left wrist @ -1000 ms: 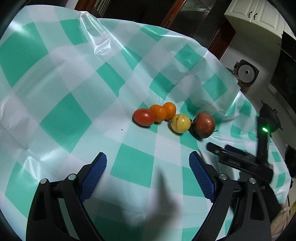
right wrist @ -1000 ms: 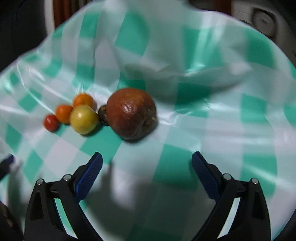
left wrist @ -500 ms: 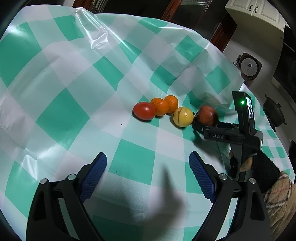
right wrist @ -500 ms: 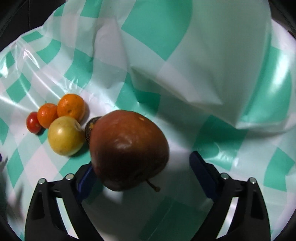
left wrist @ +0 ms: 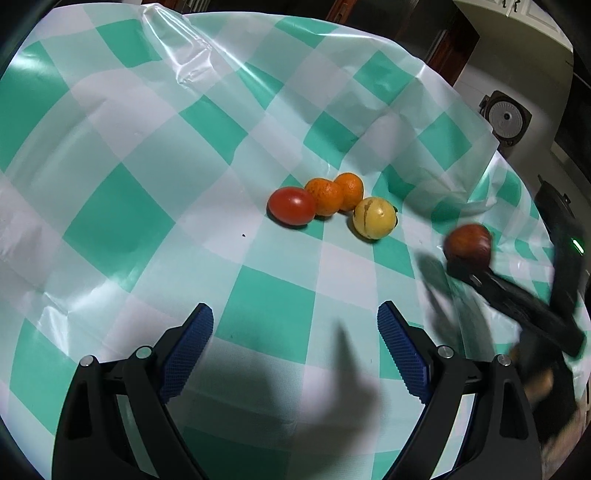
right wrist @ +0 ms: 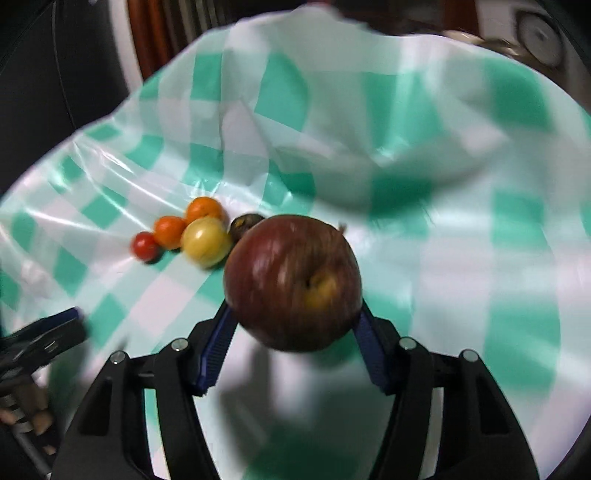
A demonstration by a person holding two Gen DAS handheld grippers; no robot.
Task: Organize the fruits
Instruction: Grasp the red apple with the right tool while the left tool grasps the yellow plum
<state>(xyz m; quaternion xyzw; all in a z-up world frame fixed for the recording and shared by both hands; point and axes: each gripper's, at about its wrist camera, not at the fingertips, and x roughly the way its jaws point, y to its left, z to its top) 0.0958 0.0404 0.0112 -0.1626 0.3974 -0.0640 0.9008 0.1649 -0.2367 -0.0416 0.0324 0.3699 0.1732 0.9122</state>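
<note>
The right gripper (right wrist: 293, 325) clamps a dark red apple (right wrist: 292, 281) above the checked bench (right wrist: 480, 258), apart from the tomato (left wrist: 291, 205), oranges (left wrist: 325, 196) and yellow fruit (left wrist: 373, 222). The left gripper (left wrist: 295, 347) hovers wide open, empty.

A glossy tablecloth (left wrist: 155, 155) in green and white checks fills most of both views, creased and lifted into folds toward the upper left of the left wrist view. Glare streaks run across its plastic sheen. Beyond its far edge the room is dim. At the upper right stand a white cabinet (left wrist: 517, 14) with small dark handles, dark wood trim (left wrist: 443, 40) beside it, and a round grey fan (left wrist: 506, 119) against a pale wall (left wrist: 480, 70).
</note>
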